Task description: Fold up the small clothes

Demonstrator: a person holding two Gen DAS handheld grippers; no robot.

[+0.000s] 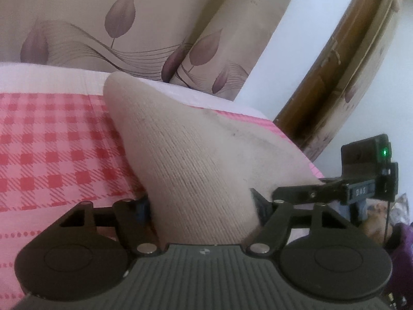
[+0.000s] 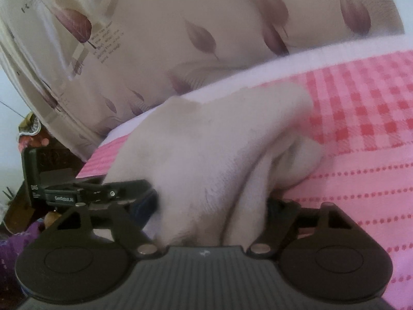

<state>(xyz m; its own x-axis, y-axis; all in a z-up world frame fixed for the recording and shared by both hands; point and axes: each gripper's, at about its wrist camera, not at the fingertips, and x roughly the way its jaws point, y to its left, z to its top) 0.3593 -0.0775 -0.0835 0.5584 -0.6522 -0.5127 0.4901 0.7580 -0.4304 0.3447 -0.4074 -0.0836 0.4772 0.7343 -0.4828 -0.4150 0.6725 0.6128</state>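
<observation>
Left gripper jaws bunching cream garment between them, right gripper likewise; cloth running straight ahead over checked sheet.

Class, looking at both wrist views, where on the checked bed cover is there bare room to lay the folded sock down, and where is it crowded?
Free: the pink-and-red checked bed cover between the cream knitted sock and the leaf-patterned beige curtain, and the dotted pink stretch beside it. Crowded: the near edge, where the left hand-held gripper and right hand-held gripper bunch the sock.
</observation>
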